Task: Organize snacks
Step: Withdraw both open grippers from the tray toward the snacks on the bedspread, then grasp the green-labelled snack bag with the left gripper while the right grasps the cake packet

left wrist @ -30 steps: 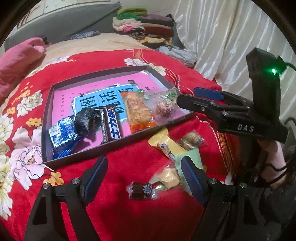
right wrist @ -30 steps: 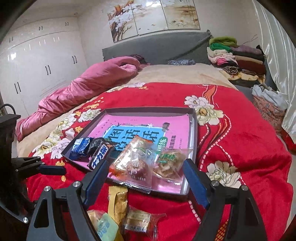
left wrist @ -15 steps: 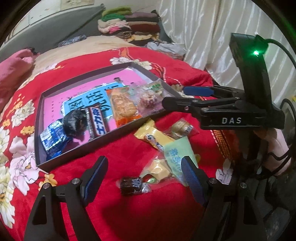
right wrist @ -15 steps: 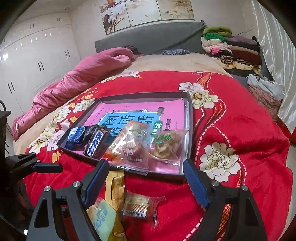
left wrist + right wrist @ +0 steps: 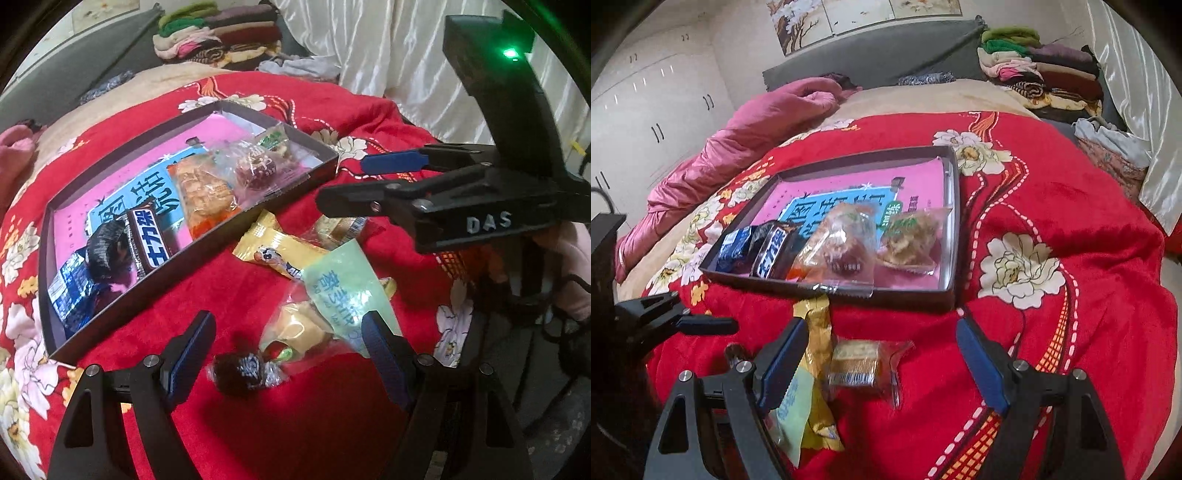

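you are in a home bedroom: bed with red floral blanket [image 5: 1071, 221], rumpled pink quilt [image 5: 738, 140], grey padded headboard [image 5: 879, 55], folded clothes stack [image 5: 1041, 74], white wardrobe doors [image 5: 646, 110], painted flower panels [image 5: 849, 14] on the wall, satin curtain [image 5: 388, 55].

Folded clothes [image 5: 1039, 70] (stacked), pink quilt [image 5: 746, 122].

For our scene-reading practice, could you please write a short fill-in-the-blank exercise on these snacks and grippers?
1. The tray rests on a ____ floral blanket.
2. Both the left gripper and the right gripper have ____ jaws.
3. The yellow wrapper lies ____ the tray.

Missing words: red; open; outside
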A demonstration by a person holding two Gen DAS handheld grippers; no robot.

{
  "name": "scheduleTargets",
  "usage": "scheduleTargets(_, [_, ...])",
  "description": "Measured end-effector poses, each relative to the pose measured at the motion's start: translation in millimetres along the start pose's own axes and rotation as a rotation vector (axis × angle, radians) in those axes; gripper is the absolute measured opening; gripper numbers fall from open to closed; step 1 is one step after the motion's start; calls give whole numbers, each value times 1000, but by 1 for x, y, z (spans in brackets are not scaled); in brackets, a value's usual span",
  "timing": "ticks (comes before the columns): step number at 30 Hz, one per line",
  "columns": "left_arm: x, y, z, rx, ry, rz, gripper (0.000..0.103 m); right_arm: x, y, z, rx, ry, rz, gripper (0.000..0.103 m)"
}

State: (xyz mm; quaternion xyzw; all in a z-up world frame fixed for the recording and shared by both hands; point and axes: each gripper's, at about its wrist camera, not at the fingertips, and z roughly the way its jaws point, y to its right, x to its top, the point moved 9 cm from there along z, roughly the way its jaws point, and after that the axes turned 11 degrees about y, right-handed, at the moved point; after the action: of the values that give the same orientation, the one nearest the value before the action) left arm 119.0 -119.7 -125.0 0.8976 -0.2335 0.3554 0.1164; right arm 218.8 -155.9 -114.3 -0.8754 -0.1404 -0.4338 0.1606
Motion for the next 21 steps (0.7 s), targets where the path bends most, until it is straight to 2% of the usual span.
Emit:
scheduleTargets(3, [-2, -3, 6, -4, -16, -3, 82, -6, -4, 3, -1, -34, -22, 80])
scheduleTargets(5, [-4, -4, 8, -9, -26, -10, 82, -12, -7, 7, -14, -61, -47, 72])
scheduleTargets(10, [-10, -7, 14, -21, -50, -19, 82, -23, -10, 15, -27, -113, -68, 62])
scheduleTargets(21, [-10, -7, 28, -67, -73, -70, 80, -31, -14, 22, -22, -153, -91, 53])
